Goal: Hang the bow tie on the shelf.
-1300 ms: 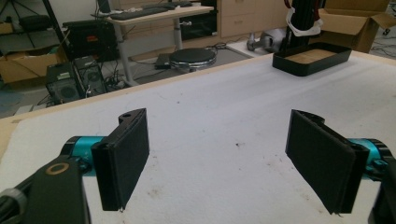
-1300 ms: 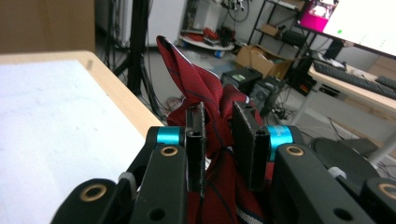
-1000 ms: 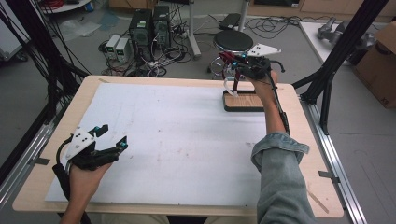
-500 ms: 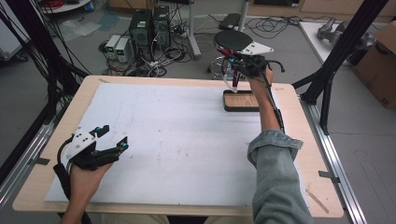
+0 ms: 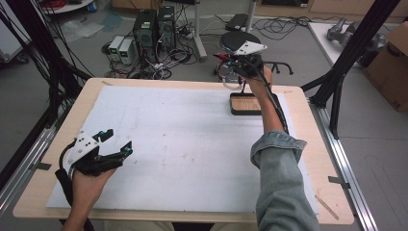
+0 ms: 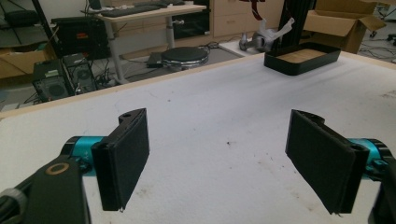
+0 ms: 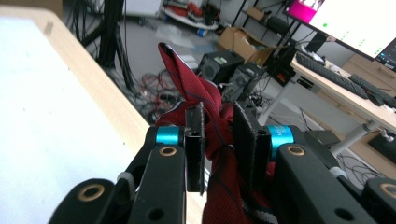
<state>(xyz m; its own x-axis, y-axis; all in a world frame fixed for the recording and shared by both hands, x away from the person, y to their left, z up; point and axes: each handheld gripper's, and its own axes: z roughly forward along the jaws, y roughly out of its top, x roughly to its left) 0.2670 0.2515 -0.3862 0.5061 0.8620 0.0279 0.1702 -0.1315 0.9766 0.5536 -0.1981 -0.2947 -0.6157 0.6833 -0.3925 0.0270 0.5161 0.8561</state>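
High view: right gripper (image 5: 230,65) raised at the far edge of the table (image 5: 48,144), just beyond the black tray (image 5: 245,104), jaws pinched on a bunched red tie (image 5: 222,57); part of the cloth loops down pale and reddish below the jaws, hanging over the table edge and not touching the tray. Left gripper (image 5: 114,143) held low at the near left over the white mat (image 5: 183,144), jaws spread, nothing between them. Tray floor looks bare wood.

Left gripper view: both black pads (image 6: 123,156) well apart, only mat between them. Tray (image 6: 303,57) seen far right at the mat's corner, shallow-walled, nothing visible in it.

Right gripper view: pads (image 7: 195,144) closed on a knot or fold of the red tie (image 7: 212,135), fine dark stripes visible; one end sticks up past the jaws, the rest drops below, out of frame. Grip sits on the thick bunched part, not on a single layer.

Judgement on the step: tie apparently being carried, tray the likely place for it, though direction of travel cannot be told from the frames. For a clean placement: keep the pinch firm on the bunch, lift high enough for the hanging tail to clear the tray wall, bring the tail in first, lower until cloth piles on the wood floor, only then release. Risk: tail draping over the far table edge and dragging the rest out. Left gripper free to tuck or steady stray cloth if needed.
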